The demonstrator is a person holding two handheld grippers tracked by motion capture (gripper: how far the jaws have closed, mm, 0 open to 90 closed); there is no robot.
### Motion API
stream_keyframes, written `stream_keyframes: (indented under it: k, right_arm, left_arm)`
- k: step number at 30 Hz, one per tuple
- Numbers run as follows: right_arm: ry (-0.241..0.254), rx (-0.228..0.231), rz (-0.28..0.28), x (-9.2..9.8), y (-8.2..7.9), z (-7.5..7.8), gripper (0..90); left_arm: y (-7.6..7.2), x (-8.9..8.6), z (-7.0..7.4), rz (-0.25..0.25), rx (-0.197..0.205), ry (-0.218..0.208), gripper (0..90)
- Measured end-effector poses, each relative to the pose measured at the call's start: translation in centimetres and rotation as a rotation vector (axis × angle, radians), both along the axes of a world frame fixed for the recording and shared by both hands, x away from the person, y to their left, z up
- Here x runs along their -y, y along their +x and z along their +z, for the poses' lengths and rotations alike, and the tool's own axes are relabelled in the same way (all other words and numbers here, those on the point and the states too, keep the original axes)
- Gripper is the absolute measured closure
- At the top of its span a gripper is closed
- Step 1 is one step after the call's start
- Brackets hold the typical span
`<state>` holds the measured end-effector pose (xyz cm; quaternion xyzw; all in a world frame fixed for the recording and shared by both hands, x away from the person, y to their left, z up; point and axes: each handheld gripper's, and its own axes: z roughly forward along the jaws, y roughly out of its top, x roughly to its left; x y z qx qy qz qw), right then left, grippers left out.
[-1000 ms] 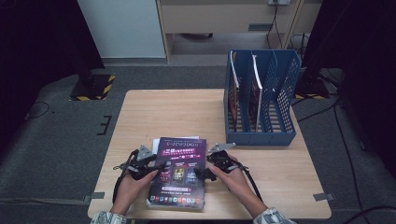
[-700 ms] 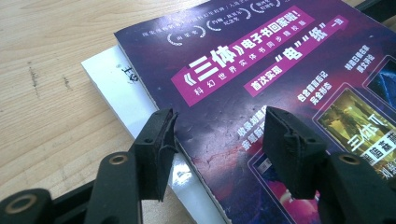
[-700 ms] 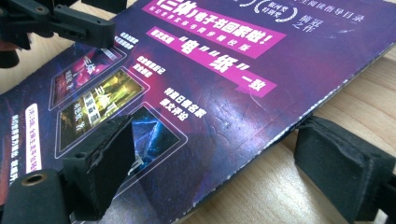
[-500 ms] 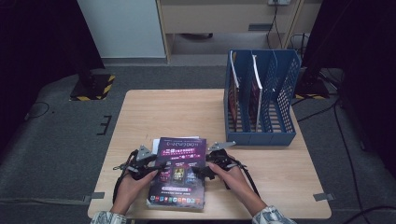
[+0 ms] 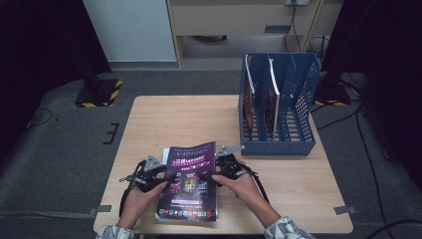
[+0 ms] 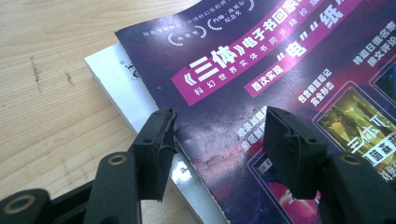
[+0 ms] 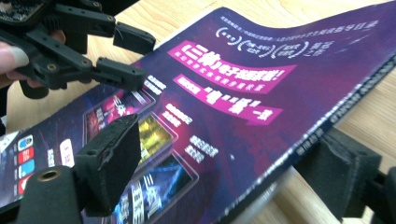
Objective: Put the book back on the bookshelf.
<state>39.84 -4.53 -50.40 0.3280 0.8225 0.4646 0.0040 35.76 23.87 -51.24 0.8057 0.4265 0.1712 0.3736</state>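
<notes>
Magazine (image 5: 189, 181) lies between the tongs, long axis running away from them. Right gripper (image 7: 224, 177) straddles its spine edge, jaws just closing, no squeeze yet; left gripper (image 6: 217, 144) half-open, holding nothing.

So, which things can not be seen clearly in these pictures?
- White book, left gripper view: the purple magazine covers most of it.
- Books in the blue file rack, high view: the rack's walls hide their covers, and they are too small to read.
- Right gripper, right gripper view: the magazine's raised edge partly hides one jaw.
</notes>
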Motion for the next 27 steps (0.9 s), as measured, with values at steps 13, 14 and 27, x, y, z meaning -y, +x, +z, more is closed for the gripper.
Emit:
stream_keyframes:
  k: [13,14,27]
  right_arm:
    - [-0.044,-0.018,-0.004,-3.0,1.1,0.9,19.7]
    - [-0.045,-0.024,-0.009,-3.1,1.2,0.9,19.8]
    - [-0.085,-0.050,-0.043,-5.1,1.8,0.6,27.0]
  left_arm:
    - [0.0,-0.2,-0.1,0.001,-0.003,-0.012,42.4]
    - [0.0,-0.2,-0.1,0.001,-0.004,-0.013,42.4]
    - [0.0,-0.3,-0.1,-0.001,-0.005,-0.018,41.8]
